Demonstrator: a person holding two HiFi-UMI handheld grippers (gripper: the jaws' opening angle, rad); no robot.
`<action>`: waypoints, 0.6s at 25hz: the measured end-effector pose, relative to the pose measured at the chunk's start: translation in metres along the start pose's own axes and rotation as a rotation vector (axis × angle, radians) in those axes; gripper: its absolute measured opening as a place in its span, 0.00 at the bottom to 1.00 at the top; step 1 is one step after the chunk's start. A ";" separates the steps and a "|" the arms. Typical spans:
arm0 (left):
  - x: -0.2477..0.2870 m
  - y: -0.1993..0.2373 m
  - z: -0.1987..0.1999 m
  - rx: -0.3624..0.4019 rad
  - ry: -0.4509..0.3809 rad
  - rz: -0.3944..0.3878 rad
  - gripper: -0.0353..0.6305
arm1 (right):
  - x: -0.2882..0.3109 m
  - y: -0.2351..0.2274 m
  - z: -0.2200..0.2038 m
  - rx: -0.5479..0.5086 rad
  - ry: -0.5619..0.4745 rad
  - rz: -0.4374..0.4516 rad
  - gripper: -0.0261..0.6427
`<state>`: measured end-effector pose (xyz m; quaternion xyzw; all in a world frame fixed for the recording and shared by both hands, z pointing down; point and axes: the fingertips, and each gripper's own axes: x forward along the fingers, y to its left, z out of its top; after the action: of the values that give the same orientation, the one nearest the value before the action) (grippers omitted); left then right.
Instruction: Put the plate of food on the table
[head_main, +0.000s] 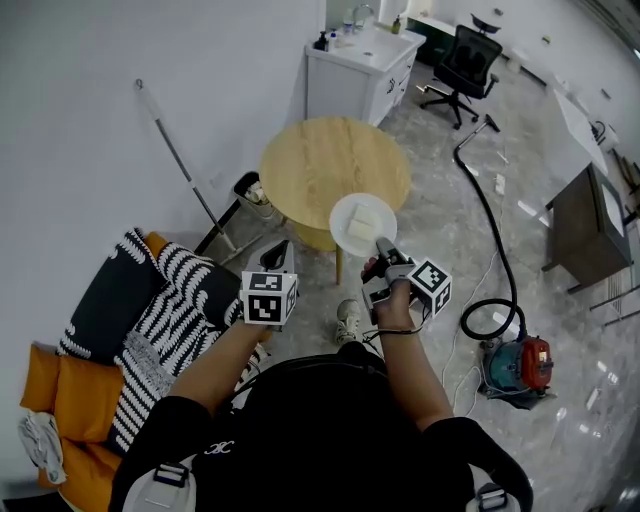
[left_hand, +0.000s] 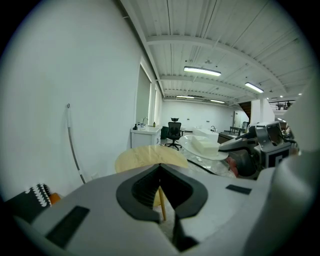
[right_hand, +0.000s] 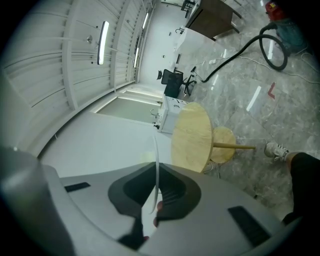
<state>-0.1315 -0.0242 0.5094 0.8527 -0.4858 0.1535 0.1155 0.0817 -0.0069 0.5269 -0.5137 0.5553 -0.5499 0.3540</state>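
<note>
A white plate carrying a pale block of food hangs in the air over the near right rim of the round wooden table. My right gripper is shut on the plate's near edge. In the right gripper view the plate's rim runs as a thin white line between the jaws, with the table beyond. My left gripper is shut and empty, to the left of the plate and short of the table. The left gripper view shows the plate, the food and the table.
A red vacuum cleaner with a black hose sits on the floor at the right. Striped and orange cushions lie at the left. A pole leans on the wall; a white sink cabinet, an office chair and a dark desk stand farther off.
</note>
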 end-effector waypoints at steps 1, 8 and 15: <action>0.005 0.002 0.002 0.000 0.001 0.002 0.06 | 0.006 0.001 0.003 -0.001 0.002 0.001 0.07; 0.031 0.006 0.004 -0.015 0.013 0.003 0.06 | 0.030 -0.001 0.018 0.024 0.006 0.003 0.07; 0.062 0.010 0.003 -0.021 0.033 -0.001 0.06 | 0.054 -0.006 0.031 0.016 0.018 -0.006 0.07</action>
<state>-0.1093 -0.0797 0.5300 0.8492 -0.4848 0.1624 0.1323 0.1008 -0.0661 0.5376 -0.5076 0.5526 -0.5598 0.3516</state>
